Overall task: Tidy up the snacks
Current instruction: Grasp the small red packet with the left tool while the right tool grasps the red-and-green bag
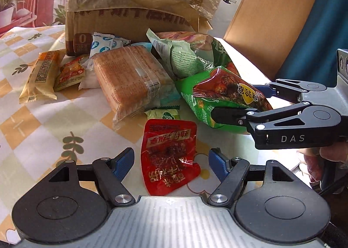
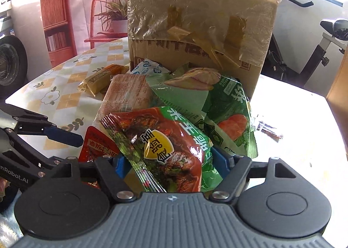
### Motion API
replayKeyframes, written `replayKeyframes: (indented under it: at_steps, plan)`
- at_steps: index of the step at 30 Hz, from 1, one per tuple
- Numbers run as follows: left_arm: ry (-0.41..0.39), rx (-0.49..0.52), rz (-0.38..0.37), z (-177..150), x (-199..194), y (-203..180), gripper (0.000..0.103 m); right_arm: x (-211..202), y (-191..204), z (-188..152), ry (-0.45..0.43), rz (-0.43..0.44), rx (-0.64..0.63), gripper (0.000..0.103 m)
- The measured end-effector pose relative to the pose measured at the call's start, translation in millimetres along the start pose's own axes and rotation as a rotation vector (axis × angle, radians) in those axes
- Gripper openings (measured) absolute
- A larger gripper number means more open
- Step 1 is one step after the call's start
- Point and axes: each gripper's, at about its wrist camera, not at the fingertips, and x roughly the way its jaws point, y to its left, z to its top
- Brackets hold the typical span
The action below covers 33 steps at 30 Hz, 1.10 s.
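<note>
Covering the table, we see a cream tablecloth (image 1: 43, 117) printed with yellow checks, leaves and flowers; a large taped brown cardboard box (image 1: 139, 9) stands at its far side. Against the box lies a heap of snacks.

1. Left gripper (image 1: 170, 161): we find its blue-padded fingers (image 1: 121, 162) spread wide and holding nothing. Between them, flat on the cloth, lies a crumpled red foil pouch (image 1: 169, 156); neither pad touches it.

2. Right gripper (image 2: 168, 167): its fingers stand either side of a green-and-red crinkly snack bag with a yellow badge (image 2: 165, 145). The bag fills the gap, and the pads appear to press its sides, though the contact is partly hidden. In the left wrist view this bag (image 1: 224, 98) sits at the near right edge of the heap.

3. Remaining heap: a clear-wrapped block of tan crackers (image 1: 128, 78) lies in the middle, a pale green bag (image 1: 187, 56) behind the gripped bag, and a yellow wrapped bar (image 1: 41, 76) at the left, beside a small orange sachet (image 1: 69, 74).
</note>
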Motion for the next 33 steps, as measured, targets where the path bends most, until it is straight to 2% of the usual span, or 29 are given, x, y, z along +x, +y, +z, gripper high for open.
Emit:
replayKeyframes:
  at_steps: [2, 6, 8, 11, 13, 15, 24, 33]
  plan:
    - [0.021, 0.010, 0.024, -1.1, 3.0, -1.8, 0.077, -0.3, 0.2, -0.1, -0.004, 0.003, 0.004, 0.076]
    - [0.014, 0.022, 0.063, -2.2, 6.5, -5.1, 0.076, 0.1, -0.8, -0.1, -0.011, 0.011, 0.012, 0.076]
    - [0.012, 0.032, 0.085, -4.8, 6.0, -8.5, 0.073, 0.0, -1.1, -0.9, -0.014, 0.014, 0.015, 0.076]
    - [0.012, 0.048, 0.123, -3.7, 3.4, -9.1, 0.056, -0.3, -2.0, -1.9, -0.017, 0.017, 0.018, 0.076]
    - [0.007, 0.023, 0.101, -3.3, 1.2, -4.2, 0.047, -0.9, -2.2, -1.7, -0.020, 0.011, 0.025, 0.076]
    - [0.002, 0.007, 0.090, -3.7, -1.9, -0.7, 0.045, -1.0, -0.9, -1.5, -0.021, 0.010, 0.027, 0.076]
    - [-0.115, -0.027, 0.132, -0.9, -35.9, 6.5, 0.043, -7.8, -0.1, 1.9, -0.028, 0.044, 0.050, 0.075]
    - [-0.190, -0.019, 0.161, 5.5, -55.7, 6.8, 0.043, -23.0, 4.0, 7.3, -0.038, 0.087, 0.095, 0.075]
